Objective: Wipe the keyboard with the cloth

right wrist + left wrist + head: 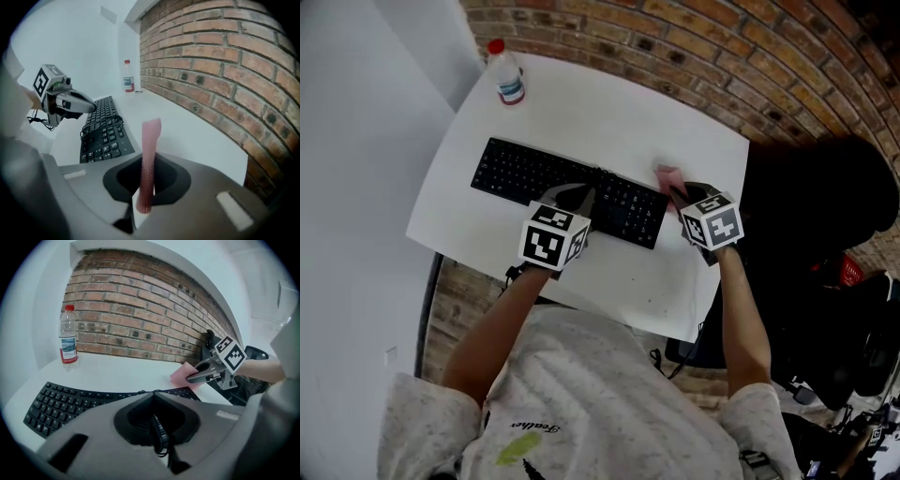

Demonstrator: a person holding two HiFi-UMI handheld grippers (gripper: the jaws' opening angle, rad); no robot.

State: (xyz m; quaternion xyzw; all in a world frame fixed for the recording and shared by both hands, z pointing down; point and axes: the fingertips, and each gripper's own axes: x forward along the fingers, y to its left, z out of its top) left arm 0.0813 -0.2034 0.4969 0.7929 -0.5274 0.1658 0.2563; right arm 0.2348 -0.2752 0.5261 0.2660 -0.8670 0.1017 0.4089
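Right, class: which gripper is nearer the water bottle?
Left. The left gripper sits over the keyboard, which runs towards the bottle; the right gripper, holding the cloth, is by the keyboard's right end, farther away.

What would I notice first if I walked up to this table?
Probably the pink cloth, pinched in the right gripper beside the right end of the black keyboard. That keyboard lies across a white table, and a red-capped bottle stands at the table's far left corner.
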